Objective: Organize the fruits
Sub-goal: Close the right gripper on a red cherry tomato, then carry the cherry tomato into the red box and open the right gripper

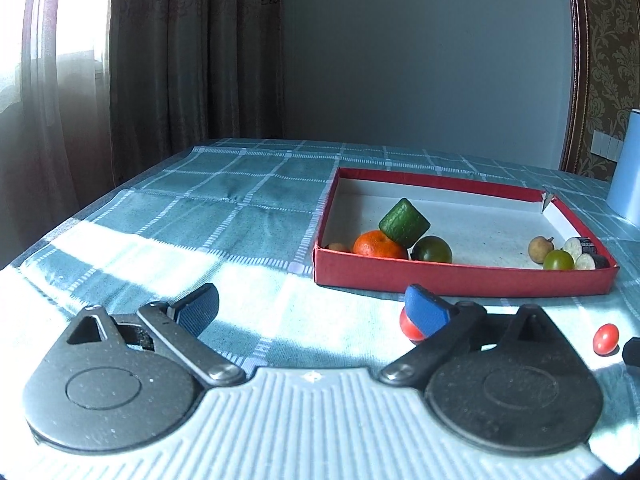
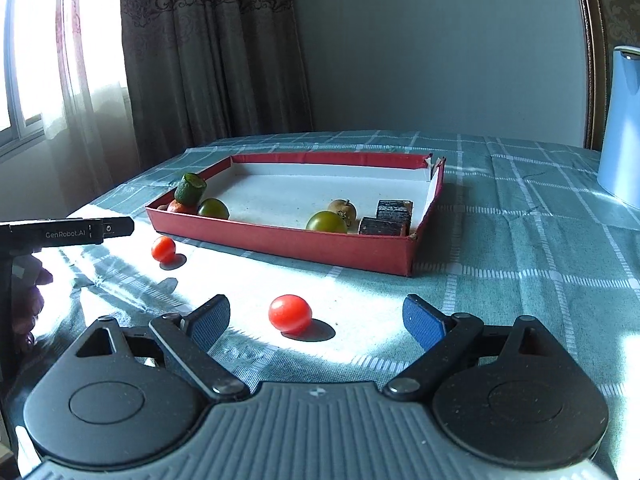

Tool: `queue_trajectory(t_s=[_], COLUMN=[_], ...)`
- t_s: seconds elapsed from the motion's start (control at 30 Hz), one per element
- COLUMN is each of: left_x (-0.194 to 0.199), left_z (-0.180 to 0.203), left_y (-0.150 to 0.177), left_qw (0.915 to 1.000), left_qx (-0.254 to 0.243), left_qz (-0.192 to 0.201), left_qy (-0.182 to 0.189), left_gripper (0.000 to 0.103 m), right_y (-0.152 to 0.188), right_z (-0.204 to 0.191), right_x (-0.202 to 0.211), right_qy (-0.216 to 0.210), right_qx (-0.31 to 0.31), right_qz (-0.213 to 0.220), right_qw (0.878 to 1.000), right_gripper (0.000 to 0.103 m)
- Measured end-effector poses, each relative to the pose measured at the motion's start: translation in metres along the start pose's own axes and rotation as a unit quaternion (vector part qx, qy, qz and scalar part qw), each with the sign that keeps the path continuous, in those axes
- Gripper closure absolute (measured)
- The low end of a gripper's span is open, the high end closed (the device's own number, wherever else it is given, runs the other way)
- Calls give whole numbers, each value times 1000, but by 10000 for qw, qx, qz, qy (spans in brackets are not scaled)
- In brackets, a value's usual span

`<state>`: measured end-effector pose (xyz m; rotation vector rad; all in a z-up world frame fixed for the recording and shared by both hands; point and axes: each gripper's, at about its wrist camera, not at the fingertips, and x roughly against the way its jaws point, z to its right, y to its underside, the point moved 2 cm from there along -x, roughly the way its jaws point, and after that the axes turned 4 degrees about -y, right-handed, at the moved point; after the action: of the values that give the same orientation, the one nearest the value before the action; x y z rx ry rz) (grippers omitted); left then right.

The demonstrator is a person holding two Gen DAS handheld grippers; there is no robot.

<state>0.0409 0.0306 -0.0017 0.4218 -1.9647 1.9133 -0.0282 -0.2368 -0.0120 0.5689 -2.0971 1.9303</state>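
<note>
A shallow red box (image 1: 460, 280) (image 2: 288, 242) holds an orange (image 1: 378, 245), a green cucumber chunk (image 1: 404, 222) leaning on it, a dark green fruit (image 1: 432, 250), a second green fruit (image 2: 326, 223), a brown fruit (image 2: 343, 209) and dark-skinned cut pieces (image 2: 394, 216). Two red cherry tomatoes lie on the cloth outside the box. My left gripper (image 1: 308, 312) is open; one tomato (image 1: 410, 326) sits partly hidden behind its right finger. My right gripper (image 2: 316, 316) is open, with the other tomato (image 2: 290, 313) between its fingers, apart from both pads. That tomato also shows in the left wrist view (image 1: 605, 339).
A teal checked tablecloth (image 2: 520, 240) covers the table. A light blue container (image 2: 622, 124) stands at the far right. Curtains and a window are at the left, a grey wall behind. The left gripper's body (image 2: 68, 232) shows at the left edge of the right wrist view.
</note>
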Motion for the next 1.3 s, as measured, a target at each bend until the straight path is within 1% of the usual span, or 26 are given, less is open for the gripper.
queue_trajectory(t_s=[0.1,0.17,0.2,0.23,0.27,0.3,0.37,0.43,0.5,0.77,1.13,1.3], left_x=[-2,-3,-3,-3,-3,-4,-4,-3,-4,-4,-8,-9], left_z=[-4,-5,-5,-5,-5,-4,-4,-4,-4,-4,-3,-4], left_y=[1,1,1,1,2,2,2,2,2,3,4,4], left_qw=[9999,9998,9998,9998,9998,9998,9998,9998,9998,9998,9997,9995], left_qx=[110,150,153,151,141,132,129,136,149,130,114,122], left_qz=[-57,-80,-84,-96,-103,-112,-118,-114,-107,-122,-218,-248], left_qy=[98,78,83,91,100,110,117,121,124,54,-90,-150], left_gripper=[4,4,3,3,2,2,1,1,1,1,1,0], right_y=[-2,-4,-5,-5,-5,-5,-6,-6,-5,-6,-8,-17], right_z=[-7,-10,-11,-12,-12,-12,-11,-11,-12,-13,-10,-9], right_x=[-7,-14,-18,-23,-27,-30,-32,-33,-32,-30,-21,-19], right_qy=[0,2,-6,-18,-39,-53,-61,-48,-29,-31,-2,25], right_qx=[208,315,348,362,366,359,349,361,400,444,313,256], right_qz=[-140,-272,-352,-458,-558,-608,-626,-637,-629,-562,-299,-137], right_qw=[9997,9991,9988,9983,9978,9975,9974,9973,9972,9974,9991,9996], right_gripper=[10,15,24,42,50,54,57,72,77,77,77,77])
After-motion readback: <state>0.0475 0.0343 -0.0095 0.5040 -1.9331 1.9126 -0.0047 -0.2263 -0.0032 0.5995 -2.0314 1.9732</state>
